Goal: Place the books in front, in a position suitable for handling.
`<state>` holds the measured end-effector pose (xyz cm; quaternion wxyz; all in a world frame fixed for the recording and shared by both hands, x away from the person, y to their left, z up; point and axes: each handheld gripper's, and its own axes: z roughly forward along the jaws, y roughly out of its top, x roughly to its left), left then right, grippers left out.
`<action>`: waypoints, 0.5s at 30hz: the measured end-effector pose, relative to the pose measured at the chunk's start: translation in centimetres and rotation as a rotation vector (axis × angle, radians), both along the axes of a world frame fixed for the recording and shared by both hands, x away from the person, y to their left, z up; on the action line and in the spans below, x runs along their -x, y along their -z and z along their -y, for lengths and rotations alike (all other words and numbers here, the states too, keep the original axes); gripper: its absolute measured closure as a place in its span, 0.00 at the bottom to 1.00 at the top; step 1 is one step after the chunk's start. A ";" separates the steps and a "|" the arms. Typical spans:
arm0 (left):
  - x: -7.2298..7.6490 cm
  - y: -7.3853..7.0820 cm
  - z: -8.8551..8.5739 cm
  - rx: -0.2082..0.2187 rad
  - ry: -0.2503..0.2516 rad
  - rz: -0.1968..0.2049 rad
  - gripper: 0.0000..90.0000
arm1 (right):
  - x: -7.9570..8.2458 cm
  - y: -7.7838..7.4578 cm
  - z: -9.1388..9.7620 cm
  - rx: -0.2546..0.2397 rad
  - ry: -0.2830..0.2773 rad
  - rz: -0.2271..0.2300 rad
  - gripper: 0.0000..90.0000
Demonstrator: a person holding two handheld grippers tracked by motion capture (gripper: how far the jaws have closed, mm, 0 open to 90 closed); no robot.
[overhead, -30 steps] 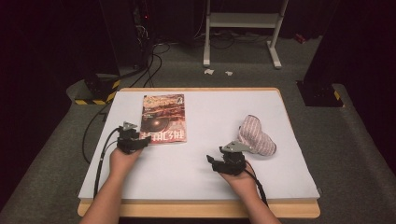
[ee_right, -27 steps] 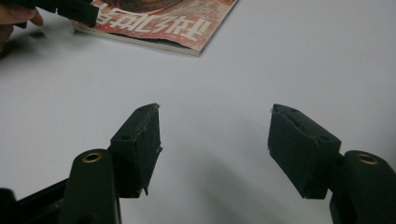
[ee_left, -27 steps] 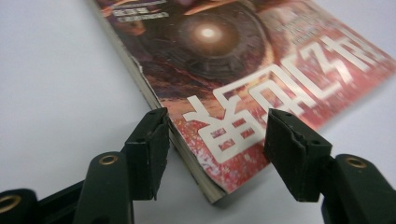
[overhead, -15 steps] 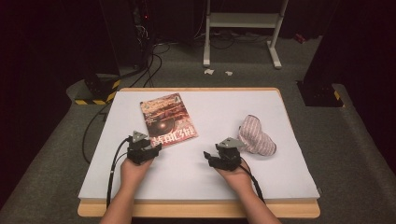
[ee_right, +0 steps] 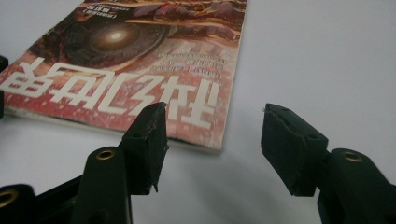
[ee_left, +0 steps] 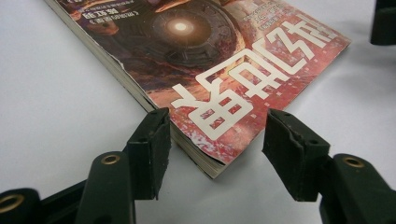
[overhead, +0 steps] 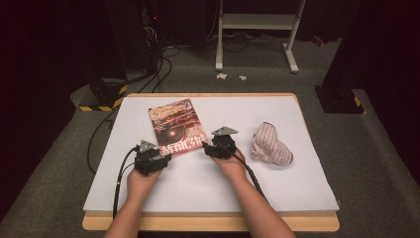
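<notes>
High view: a red-covered book (overhead: 177, 128) lies flat on the white table (overhead: 297, 198), slightly askew. The left gripper (overhead: 157, 159) sits at the book's near left corner, jaws spread, that corner between them, pads clear of it. The right gripper (overhead: 214, 147), at the near right corner, has just been closing, jaws unclenched and grasping nothing. A striped cloth (overhead: 270, 145) lies well right of the book.

A red paperback book (ee_left: 205, 70) lies on the white tabletop (ee_left: 60, 98), its near corner between the left claw's (ee_left: 217, 154) parted jaws.
</notes>
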<state>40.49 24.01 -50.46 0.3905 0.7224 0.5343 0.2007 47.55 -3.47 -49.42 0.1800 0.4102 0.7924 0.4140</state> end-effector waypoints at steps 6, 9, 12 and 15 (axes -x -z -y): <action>-0.1 0.0 -0.1 0.009 -0.006 0.003 0.46 | -1.7 0.4 -1.0 0.008 0.028 -0.018 0.53; -0.1 0.0 -0.1 0.010 -0.008 0.006 0.46 | -2.3 0.9 -1.3 0.022 0.031 -0.050 0.54; -0.2 0.0 -0.2 0.021 -0.011 0.000 0.46 | -2.4 0.9 -1.5 0.024 0.028 -0.057 0.57; -0.3 0.1 -0.3 0.028 -0.015 -0.010 0.46 | -2.3 0.9 -1.6 0.025 0.026 -0.067 0.59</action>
